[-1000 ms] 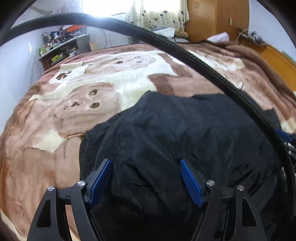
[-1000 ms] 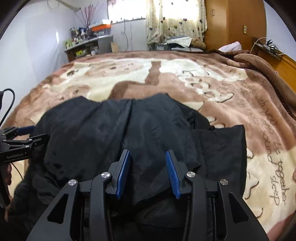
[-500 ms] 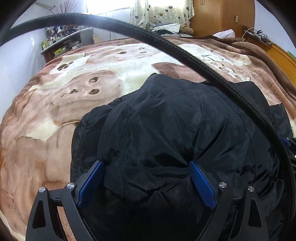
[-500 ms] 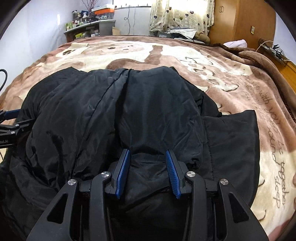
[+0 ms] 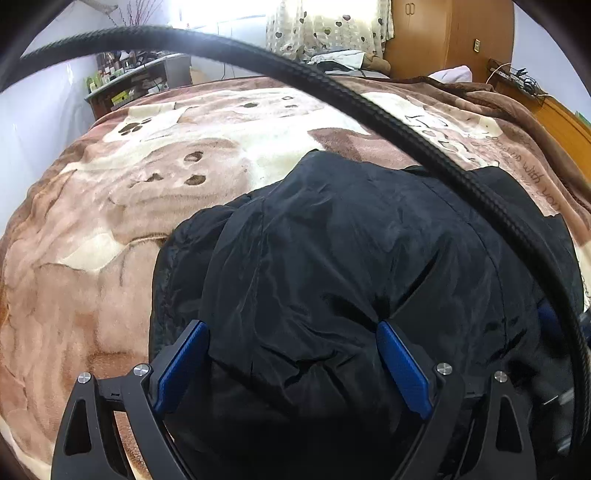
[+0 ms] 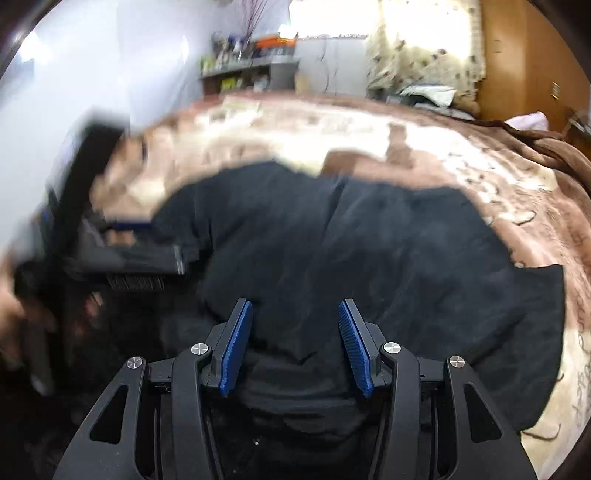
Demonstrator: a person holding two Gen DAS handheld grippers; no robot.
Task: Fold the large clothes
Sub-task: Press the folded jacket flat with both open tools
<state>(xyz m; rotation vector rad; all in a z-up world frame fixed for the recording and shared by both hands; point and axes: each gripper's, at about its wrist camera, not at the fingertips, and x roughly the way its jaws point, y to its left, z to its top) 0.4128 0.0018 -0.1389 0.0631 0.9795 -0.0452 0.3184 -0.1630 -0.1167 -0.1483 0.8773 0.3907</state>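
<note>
Lying bunched on the bed's brown blanket [image 5: 110, 229], the black jacket [image 5: 332, 258] sits under both tools. Left tool [image 5: 291, 365] spread wide, released. Right tool [image 6: 295, 347] has just been opening, fabric between unpressed. Only its view shows the jacket's flat right flap.

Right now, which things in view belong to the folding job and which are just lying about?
In the job:
- black jacket, bunched on the bed
- left tool, wide open over it
- right tool, just been opening, fabric between its pads
- brown blanket, the folding surface

Lying about:
- black cable across the left view
- cluttered shelf
- heart-print curtain
- wooden wardrobe
</note>
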